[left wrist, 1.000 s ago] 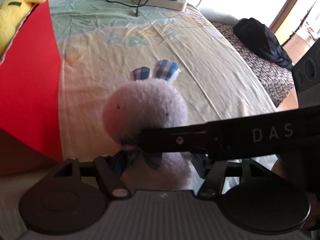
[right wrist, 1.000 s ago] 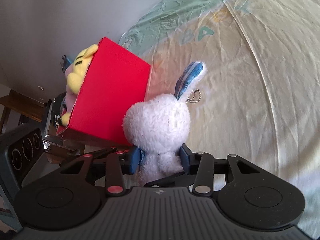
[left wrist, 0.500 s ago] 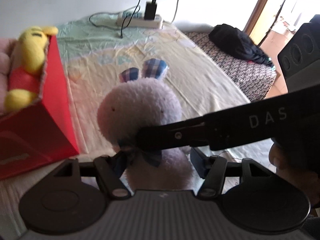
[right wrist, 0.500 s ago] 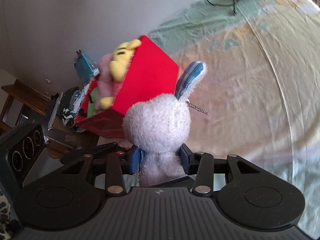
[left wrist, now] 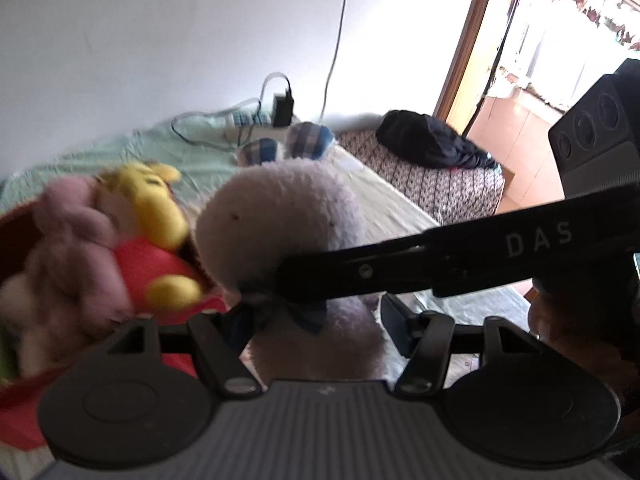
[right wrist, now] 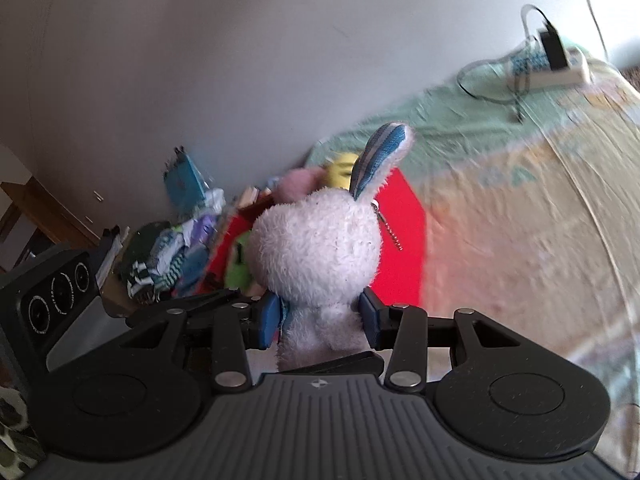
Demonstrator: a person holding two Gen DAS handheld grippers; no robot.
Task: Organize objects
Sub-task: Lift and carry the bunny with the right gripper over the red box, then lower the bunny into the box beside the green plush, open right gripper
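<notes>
White and fuzzy, the plush rabbit with blue-checked ears (right wrist: 318,248) fills the middle of both my wrist feeds, carried in the air above the bed in the pale green and yellow printed sheet (right wrist: 520,208). My right gripper (right wrist: 322,316) is clamped on it, the two blue pads (right wrist: 269,318) pressing into the narrow body just under the round head, and a small metal chain (right wrist: 390,232) dangles from the head beside one ear. From the left wrist camera I see the rabbit (left wrist: 280,224) from its face side, with a blue-checked bow at its neck, and the black bar of the right gripper (left wrist: 440,264), marked DAS, crossing in front of that neck. My left gripper (left wrist: 316,320) sits around the rabbit's lower body, but one finger (left wrist: 394,316) stands a little clear of the fur and the other is hidden behind the bow, so I cannot tell whether it is gripping. Just left of the rabbit is the red cardboard box (left wrist: 24,400), open at the top, with a yellow bear plush in a red shirt (left wrist: 156,232) and a pink plush toy (left wrist: 72,240) inside it, both blurred. At the far end of the bed lies a white power strip with a black charger plugged in (left wrist: 276,114), and a black garment (left wrist: 428,144) rests on a patterned mattress beside the bed.
</notes>
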